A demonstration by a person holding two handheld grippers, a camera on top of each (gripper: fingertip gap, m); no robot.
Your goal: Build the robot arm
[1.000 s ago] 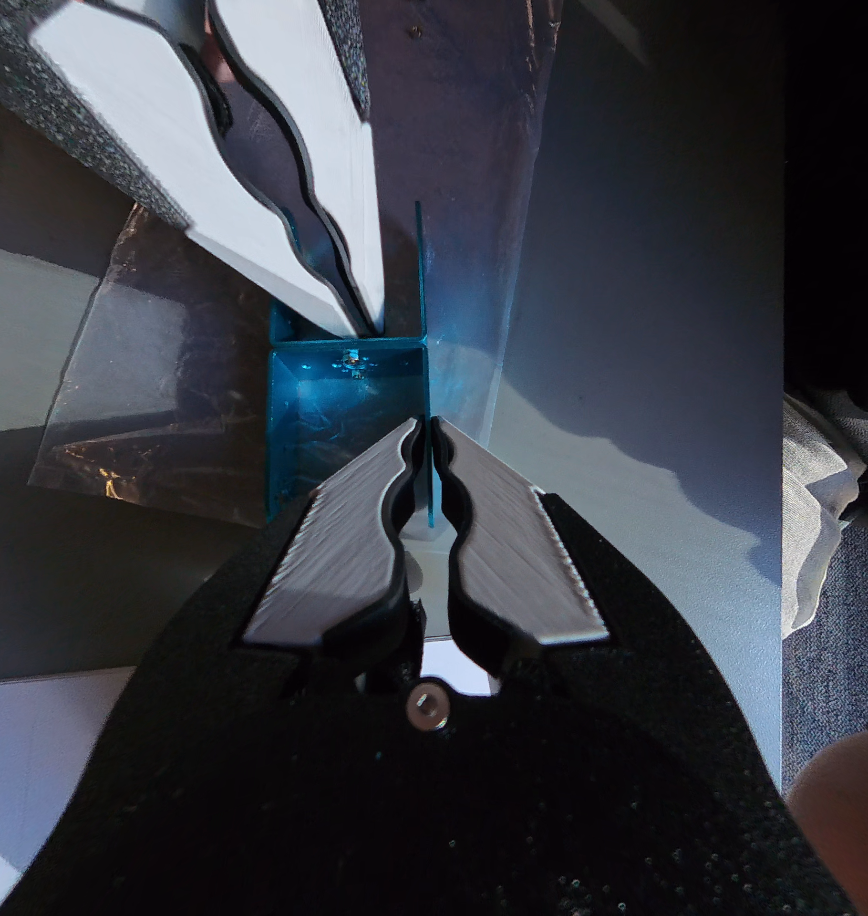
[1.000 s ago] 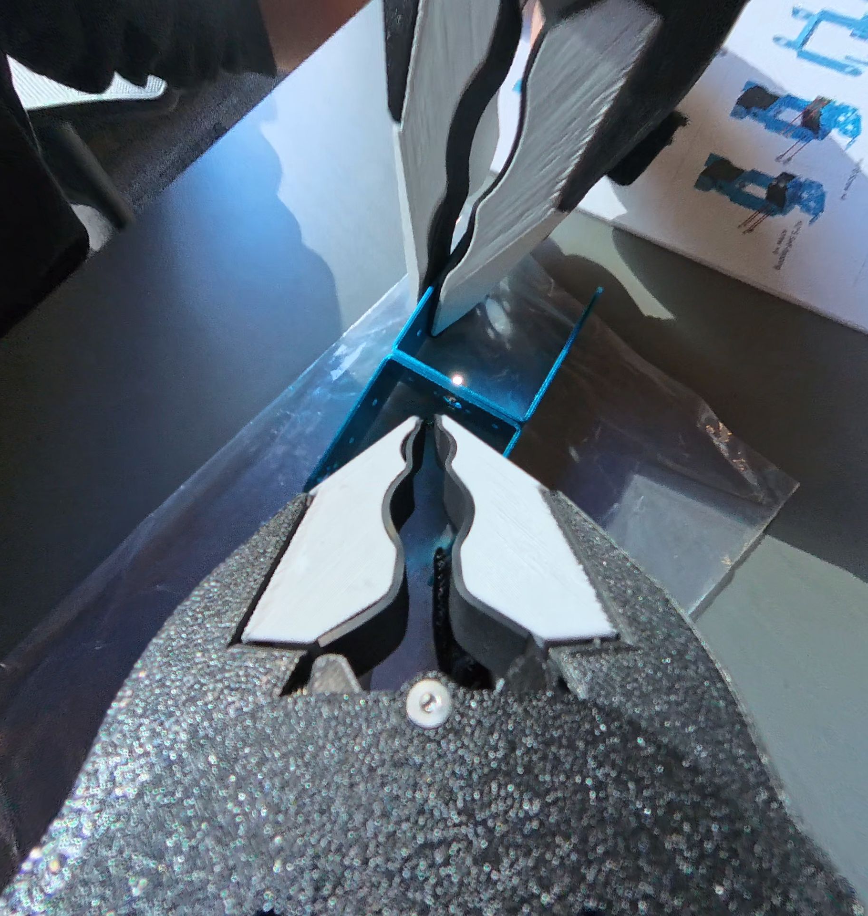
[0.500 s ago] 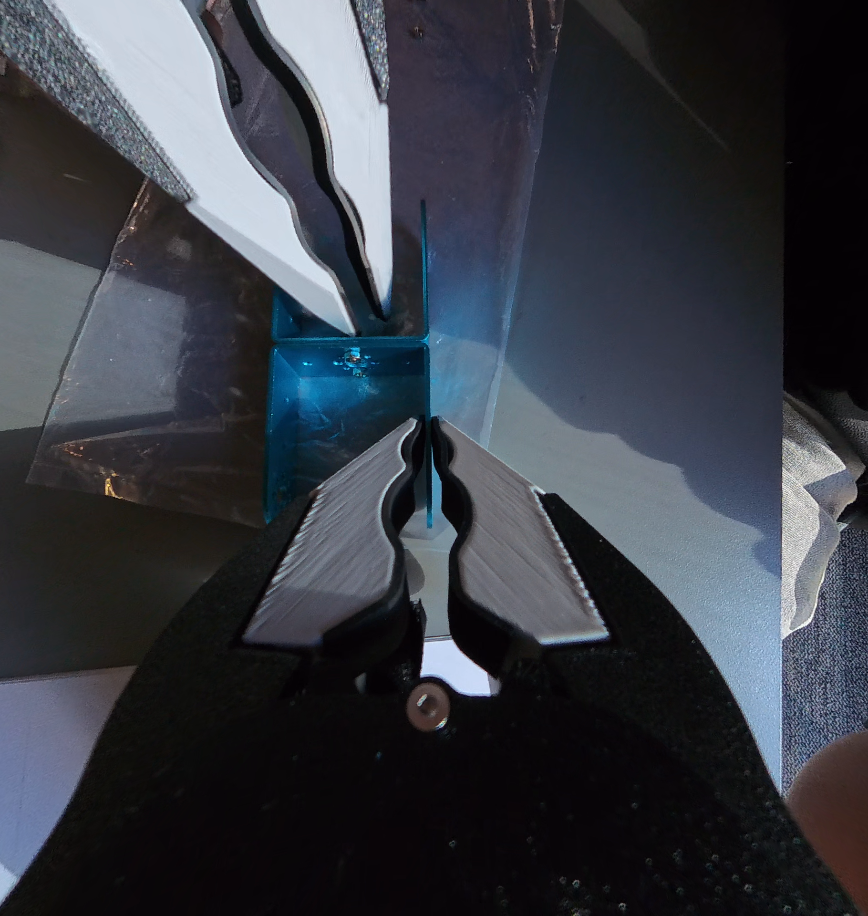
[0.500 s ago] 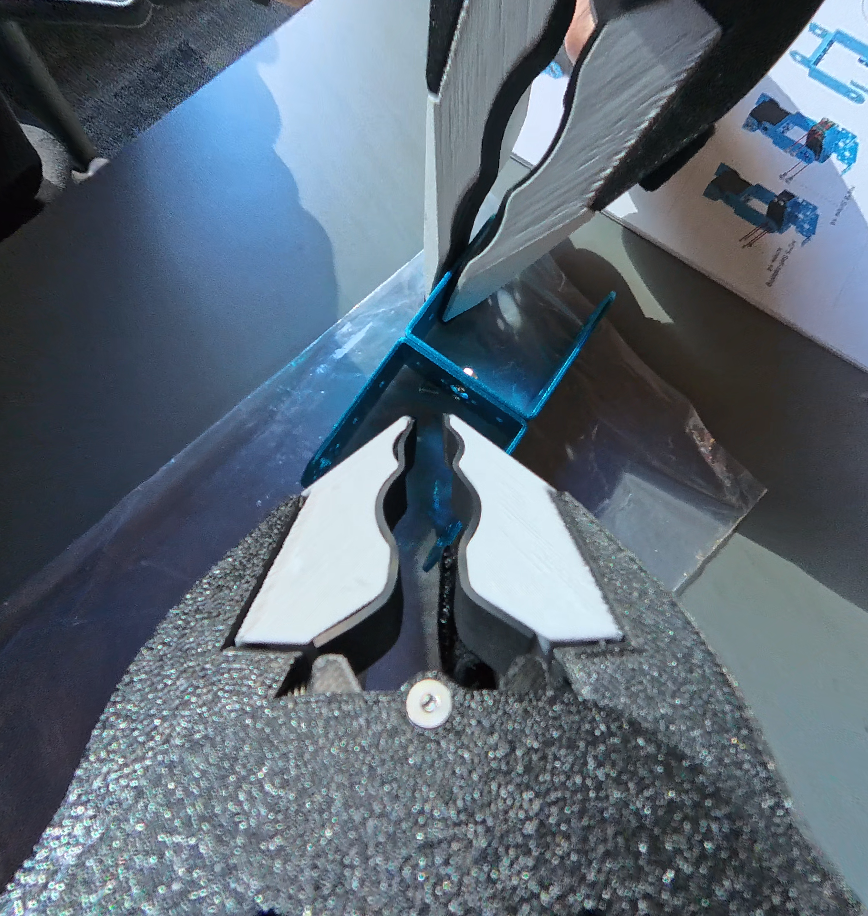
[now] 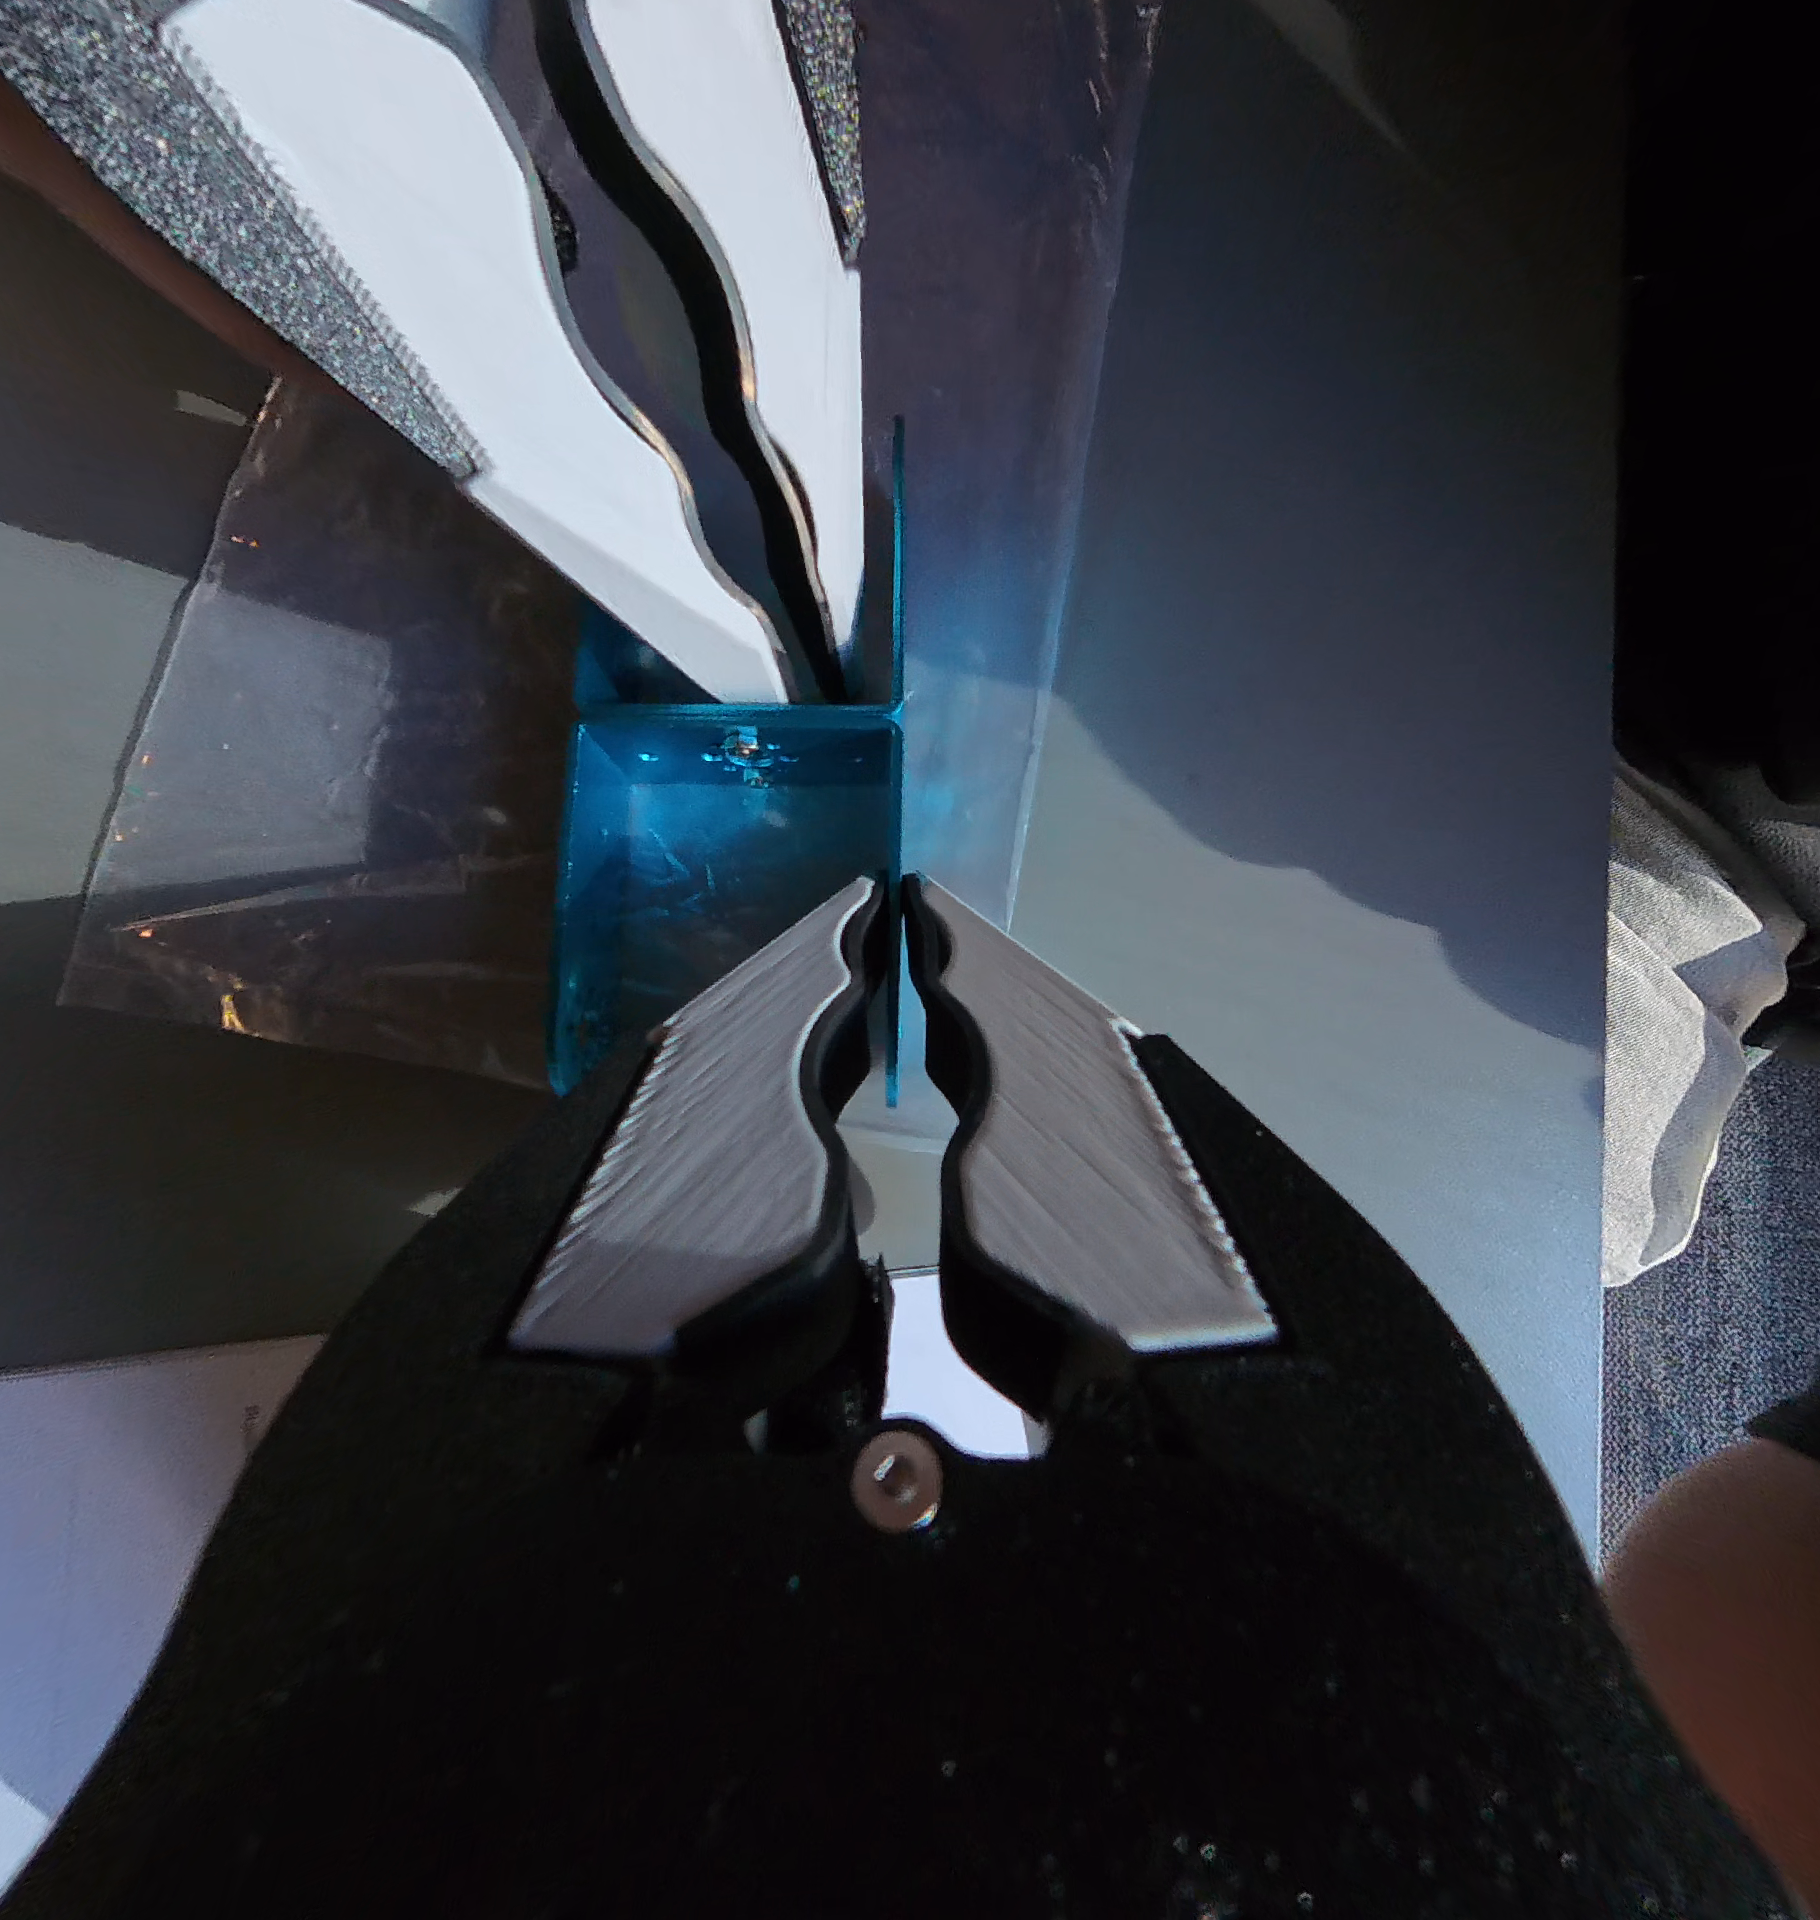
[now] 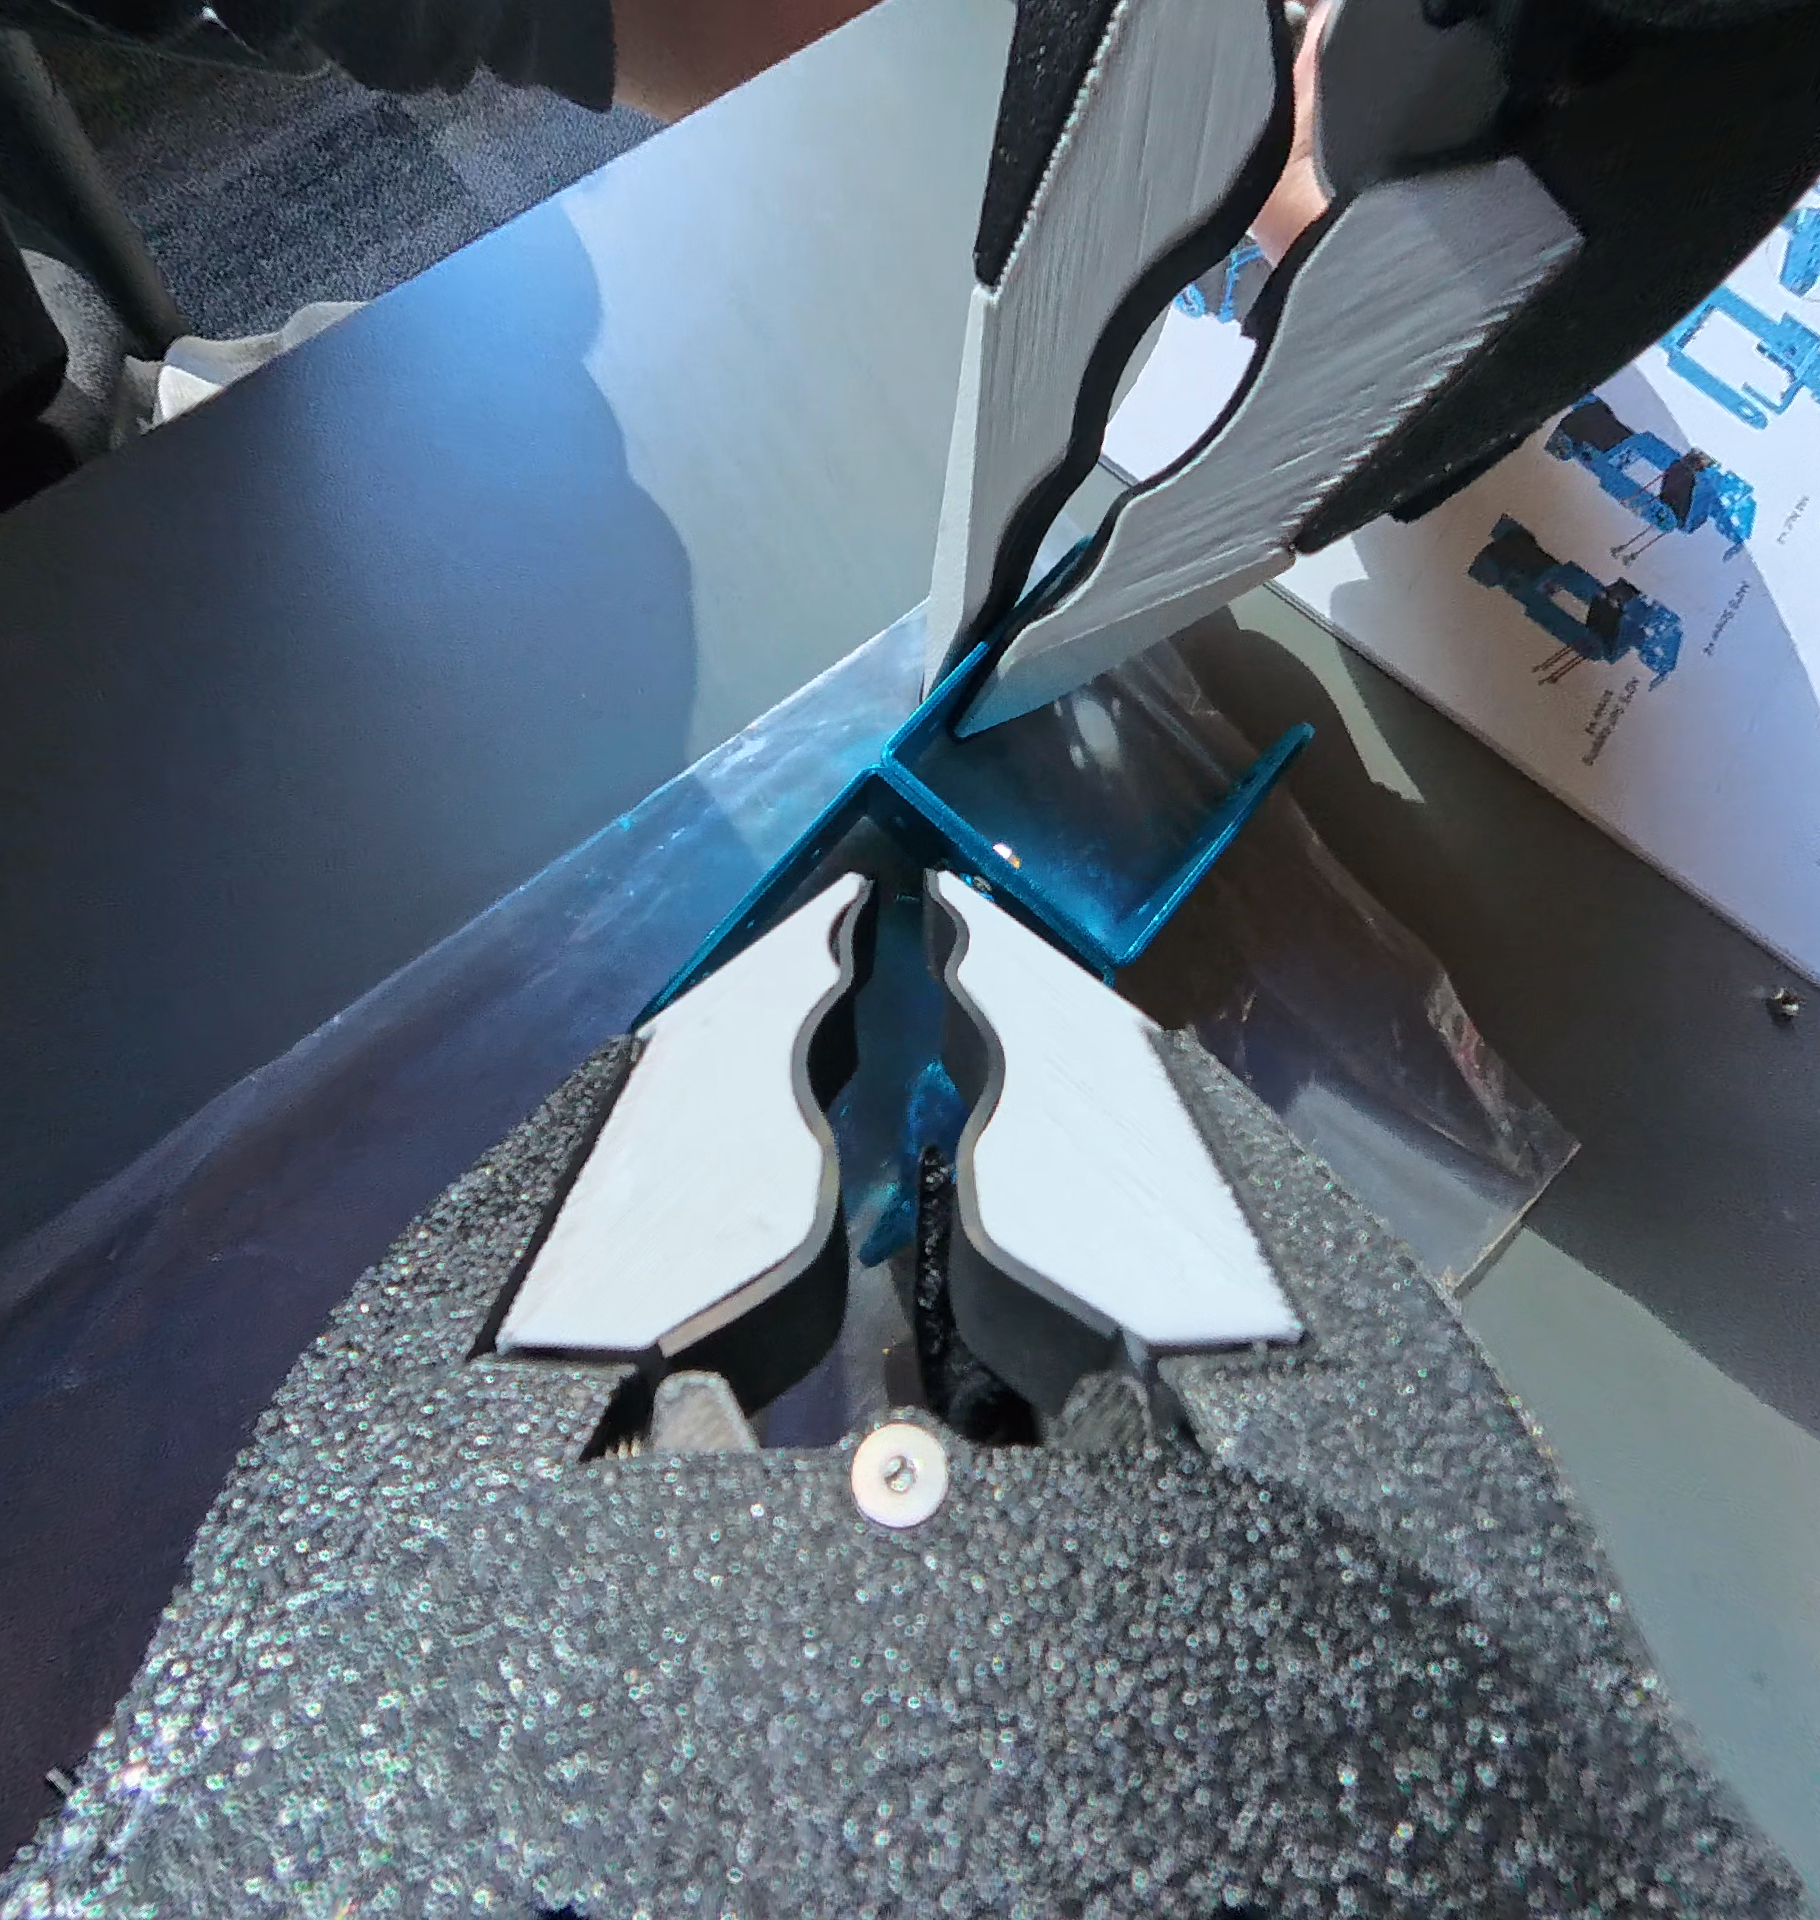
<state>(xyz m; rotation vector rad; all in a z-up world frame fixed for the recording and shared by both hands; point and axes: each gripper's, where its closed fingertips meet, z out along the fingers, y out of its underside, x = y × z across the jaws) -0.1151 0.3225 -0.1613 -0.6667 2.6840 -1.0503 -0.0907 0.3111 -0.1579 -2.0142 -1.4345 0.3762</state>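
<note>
A blue metal bracket (image 5: pixel 677 764), two U-shaped pieces joined back to back by a screw (image 6: pixel 1005 854), stands on a clear plastic bag (image 5: pixel 314 779) on the dark table (image 5: pixel 1301 520). My left gripper (image 5: pixel 893 896) is shut on the thin right side wall of the near U. In the right wrist view it (image 6: pixel 973 707) comes in from above, clamped on the far U's wall. My right gripper (image 6: pixel 901 883) sits inside the bracket's (image 6: pixel 1041 883) near U, beside its left wall. Its jaws stand a narrow gap apart with nothing visibly clamped. It also shows in the left wrist view (image 5: pixel 818 675).
A white printed sheet with blue drawings (image 6: pixel 1612 727) lies on the table beyond the bag (image 6: pixel 1353 1091), with a small loose screw (image 6: pixel 1784 1003) beside it. The table edge (image 5: pixel 1602 831) runs along the right, with grey cloth (image 5: pixel 1695 987) and carpet beyond. A hand (image 5: pixel 1768 1662) shows bottom right. The grippers are tip to tip, or close to it.
My right gripper's jaws have parted slightly, and it has shifted sideways toward the wall side of the bracket. My left gripper stays shut on the wall.
</note>
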